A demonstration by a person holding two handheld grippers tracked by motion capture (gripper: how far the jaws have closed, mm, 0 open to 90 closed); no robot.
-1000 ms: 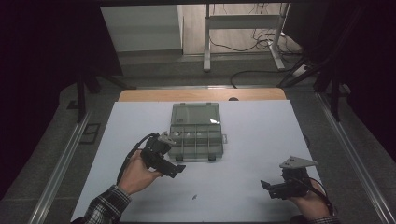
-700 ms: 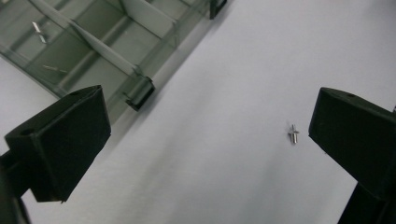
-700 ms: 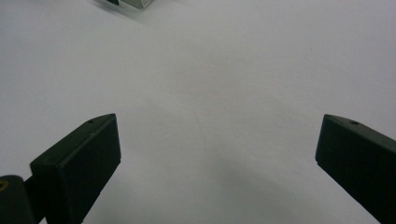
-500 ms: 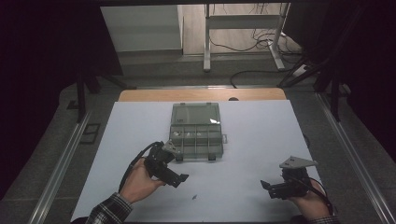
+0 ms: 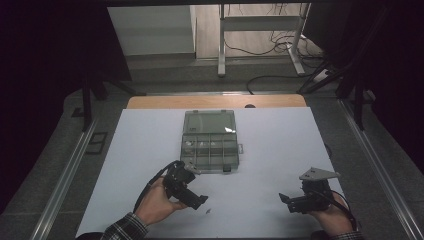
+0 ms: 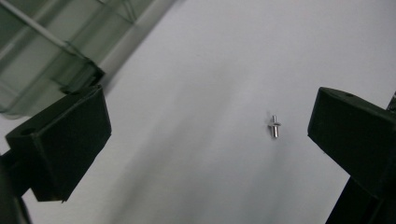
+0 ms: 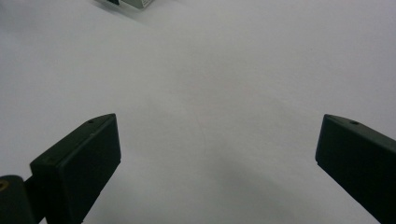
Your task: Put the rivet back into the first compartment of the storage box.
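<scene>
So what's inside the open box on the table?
The box shows divided compartments, a few with small pale bits; what they are is too small to tell. Its lid lies open behind.

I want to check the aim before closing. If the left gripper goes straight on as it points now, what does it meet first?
Probably the small metal pin lying on the white table. It sits between the open fingers of the left gripper, nearer one side; depth is unclear.

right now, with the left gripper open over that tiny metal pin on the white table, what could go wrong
1. The pin is tiny and lies nearer one jaw of the left gripper, so an off-centre close may knock it away instead of pinching it.
2. It lies flat on the smooth white table, so the jaws could skid over it.
3. The open compartment box sits close by, so a wide swing could bump it.
</scene>
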